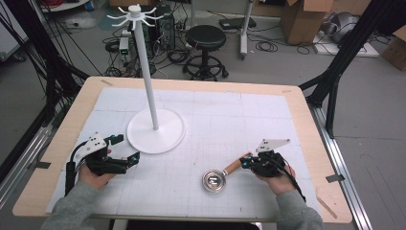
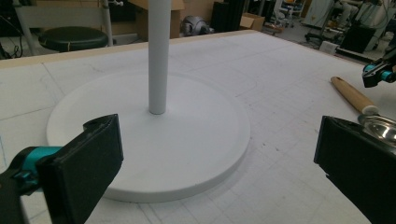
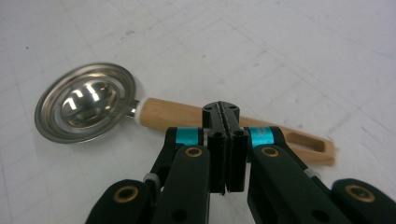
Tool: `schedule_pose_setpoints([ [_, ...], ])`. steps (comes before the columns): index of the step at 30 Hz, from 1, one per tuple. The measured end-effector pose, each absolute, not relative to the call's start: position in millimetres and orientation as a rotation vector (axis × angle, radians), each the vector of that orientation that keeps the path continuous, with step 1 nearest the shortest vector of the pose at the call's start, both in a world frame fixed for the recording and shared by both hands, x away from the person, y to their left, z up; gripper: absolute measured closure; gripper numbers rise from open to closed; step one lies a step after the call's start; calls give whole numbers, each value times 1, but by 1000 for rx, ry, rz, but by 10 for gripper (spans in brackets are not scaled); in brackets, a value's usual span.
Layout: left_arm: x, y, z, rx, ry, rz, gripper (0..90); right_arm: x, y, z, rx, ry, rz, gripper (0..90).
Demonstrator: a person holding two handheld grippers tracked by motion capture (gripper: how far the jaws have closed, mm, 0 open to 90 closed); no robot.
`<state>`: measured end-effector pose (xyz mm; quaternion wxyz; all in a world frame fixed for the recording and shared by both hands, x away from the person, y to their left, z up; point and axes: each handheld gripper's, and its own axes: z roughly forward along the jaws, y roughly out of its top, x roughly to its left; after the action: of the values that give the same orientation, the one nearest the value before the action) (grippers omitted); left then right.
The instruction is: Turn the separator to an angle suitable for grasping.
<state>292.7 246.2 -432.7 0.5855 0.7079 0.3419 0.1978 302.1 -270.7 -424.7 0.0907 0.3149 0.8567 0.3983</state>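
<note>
A small metal ladle with a round bowl (image 1: 213, 180) and a wooden handle (image 1: 234, 166) lies flat on the white mat. My right gripper (image 1: 245, 163) hovers right over the handle, shut, with nothing between its jaws. In the right gripper view the closed tips (image 3: 222, 114) sit above the handle (image 3: 173, 114), and the bowl (image 3: 86, 107) lies to the left. My left gripper (image 1: 127, 148) stands open and empty beside the round base (image 1: 155, 130) of a white stand. The left gripper view has its jaws (image 2: 219, 163) spread wide before the base (image 2: 154, 140) and pole (image 2: 158, 56).
The stand's pole (image 1: 149, 86) rises to a ring of hooks (image 1: 134, 14). The white mat (image 1: 239, 120) covers most of the wooden table. Beyond the far edge are a black stool (image 1: 205, 38), cables and cardboard boxes on the floor.
</note>
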Motion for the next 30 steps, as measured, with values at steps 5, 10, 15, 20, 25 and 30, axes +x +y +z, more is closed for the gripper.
schedule_pose_setpoints([
  [5,293,246,-433,1649,796,459,17,304,-282,-432,986,2540,1176,900],
  [10,293,247,-433,1647,797,464,17,306,-285,-435,1015,2537,1160,900],
  [15,293,246,-433,1652,796,460,17,309,-291,-439,1044,2523,1144,900],
  [20,293,246,-433,1653,797,464,17,313,-295,-444,1073,2510,1142,900],
  [25,293,246,-433,1655,794,464,18,317,-293,-445,1066,2499,1150,900],
  [30,293,245,-433,1658,796,465,17,321,-289,-446,1059,2492,1152,900],
])
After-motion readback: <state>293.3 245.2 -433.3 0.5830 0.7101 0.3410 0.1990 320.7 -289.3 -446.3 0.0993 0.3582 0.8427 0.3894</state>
